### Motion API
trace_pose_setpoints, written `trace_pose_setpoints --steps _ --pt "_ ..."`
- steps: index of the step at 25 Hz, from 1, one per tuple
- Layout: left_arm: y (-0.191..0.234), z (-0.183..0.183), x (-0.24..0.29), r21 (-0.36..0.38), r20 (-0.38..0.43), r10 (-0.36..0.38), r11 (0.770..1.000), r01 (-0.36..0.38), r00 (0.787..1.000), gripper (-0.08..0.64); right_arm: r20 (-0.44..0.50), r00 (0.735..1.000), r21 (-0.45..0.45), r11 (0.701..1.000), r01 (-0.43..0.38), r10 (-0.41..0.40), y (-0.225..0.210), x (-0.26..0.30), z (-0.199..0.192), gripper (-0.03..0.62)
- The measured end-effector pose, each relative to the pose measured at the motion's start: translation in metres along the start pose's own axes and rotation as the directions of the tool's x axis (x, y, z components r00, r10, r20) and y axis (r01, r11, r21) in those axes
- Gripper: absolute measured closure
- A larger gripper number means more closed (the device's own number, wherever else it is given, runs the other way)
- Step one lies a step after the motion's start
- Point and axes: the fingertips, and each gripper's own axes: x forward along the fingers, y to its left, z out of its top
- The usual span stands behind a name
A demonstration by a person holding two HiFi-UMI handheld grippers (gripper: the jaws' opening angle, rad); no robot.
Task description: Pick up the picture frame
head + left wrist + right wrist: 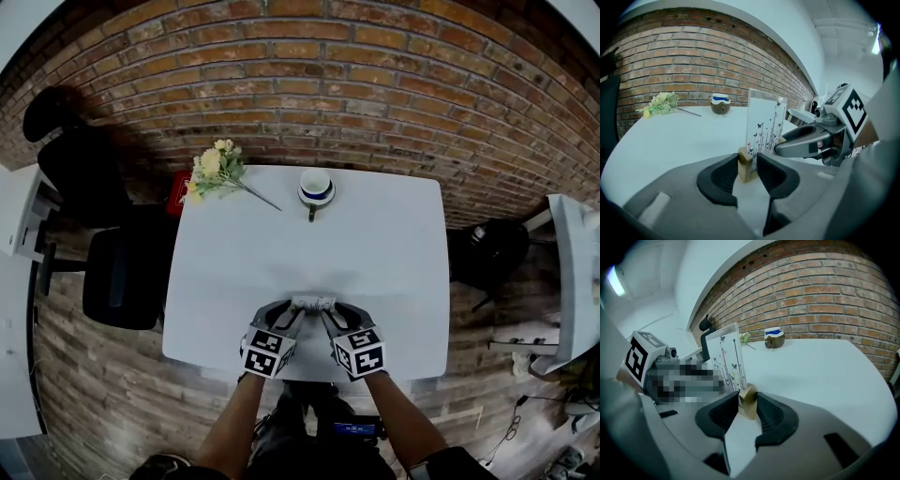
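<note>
The picture frame (313, 303) is a clear upright panel printed with butterflies and stems (764, 126), held in a small wooden block at each end. It stands near the front edge of the white table (375, 244). My left gripper (748, 166) has its pads against both sides of the left wooden block (746, 165). My right gripper (748, 404) is shut the same way on the right wooden block (749, 401). In the head view the left gripper (292, 314) and the right gripper (328, 314) flank the frame from the near side.
A bunch of yellow flowers (214, 173) lies at the table's far left, with a blue-and-white cup (316, 187) beside it. A black chair (117, 272) stands to the left of the table. A brick wall (356, 84) rises behind it.
</note>
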Motion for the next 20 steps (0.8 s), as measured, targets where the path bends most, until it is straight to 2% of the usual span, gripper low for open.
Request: trace_pose_setpoints --steps 11,20 --pt "-0.011 0.013 -0.014 0.035 0.018 -0.022 0.999 0.021 1.000 0.440 -0.003 1.000 -0.009 1.000 -0.006 0.006 0.003 -0.018 0.008 0.472" --pt "-0.027 0.049 -0.051 0.094 0.094 -0.041 0.995 0.032 0.995 0.454 0.049 0.999 -0.055 0.998 -0.015 0.017 0.015 -0.058 0.043 0.476"
